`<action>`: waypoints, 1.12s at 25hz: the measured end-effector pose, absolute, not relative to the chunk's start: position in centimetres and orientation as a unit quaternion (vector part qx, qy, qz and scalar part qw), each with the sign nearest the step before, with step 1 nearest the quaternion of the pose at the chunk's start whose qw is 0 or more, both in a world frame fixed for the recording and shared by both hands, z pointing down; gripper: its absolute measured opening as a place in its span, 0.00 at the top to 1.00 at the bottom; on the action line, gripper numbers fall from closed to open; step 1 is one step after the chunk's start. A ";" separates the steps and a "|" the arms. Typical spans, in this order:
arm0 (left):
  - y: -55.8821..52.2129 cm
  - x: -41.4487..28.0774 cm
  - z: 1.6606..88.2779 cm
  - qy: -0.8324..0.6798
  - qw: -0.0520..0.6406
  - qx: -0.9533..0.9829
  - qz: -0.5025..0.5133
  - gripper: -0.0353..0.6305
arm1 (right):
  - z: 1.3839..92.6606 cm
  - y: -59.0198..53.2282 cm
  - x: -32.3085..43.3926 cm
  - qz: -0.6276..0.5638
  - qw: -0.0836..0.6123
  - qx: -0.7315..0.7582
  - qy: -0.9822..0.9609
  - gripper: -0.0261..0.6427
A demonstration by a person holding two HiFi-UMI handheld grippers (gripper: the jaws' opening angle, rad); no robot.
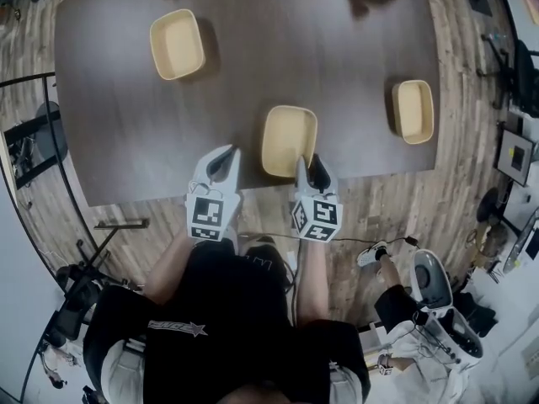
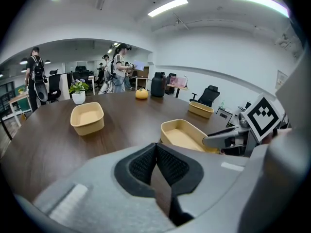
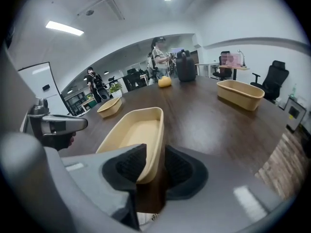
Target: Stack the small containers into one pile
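The person wears a black T-shirt (image 1: pixel 221 310) with short sleeves and a small white print of a star and lettering (image 1: pixel 177 328) across it. The left tool (image 1: pixel 229 152) and the right tool (image 1: pixel 309 161) each have a smooth pale grey shell that tapers to pointed fingers. Each carries a cube (image 1: pixel 208 213) faced with black-and-white square markers. Inside the fingers sit black pads (image 2: pixel 167 166) with a fine knobbled texture.
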State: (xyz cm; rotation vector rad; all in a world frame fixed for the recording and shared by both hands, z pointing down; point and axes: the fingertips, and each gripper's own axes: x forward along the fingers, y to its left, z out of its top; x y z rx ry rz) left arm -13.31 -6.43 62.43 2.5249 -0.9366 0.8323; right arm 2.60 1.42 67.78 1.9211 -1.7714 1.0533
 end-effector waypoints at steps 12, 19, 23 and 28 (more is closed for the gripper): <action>-6.4 -12.8 61.7 -0.331 0.151 0.889 0.278 0.93 | 66.8 0.9 3.8 0.356 0.167 0.682 -0.617 0.93; -6.8 -10.9 58.3 -0.315 0.122 0.907 0.252 0.93 | 62.8 1.9 5.7 0.331 0.148 0.706 -0.608 0.93; -6.2 -8.4 55.7 -0.288 0.098 0.924 0.233 0.93 | 59.7 3.1 7.9 0.310 0.137 0.726 -0.598 0.93; -4.8 -4.6 52.7 -0.248 0.072 0.943 0.209 0.93 | 55.8 5.1 11.3 0.281 0.118 0.758 -0.576 0.93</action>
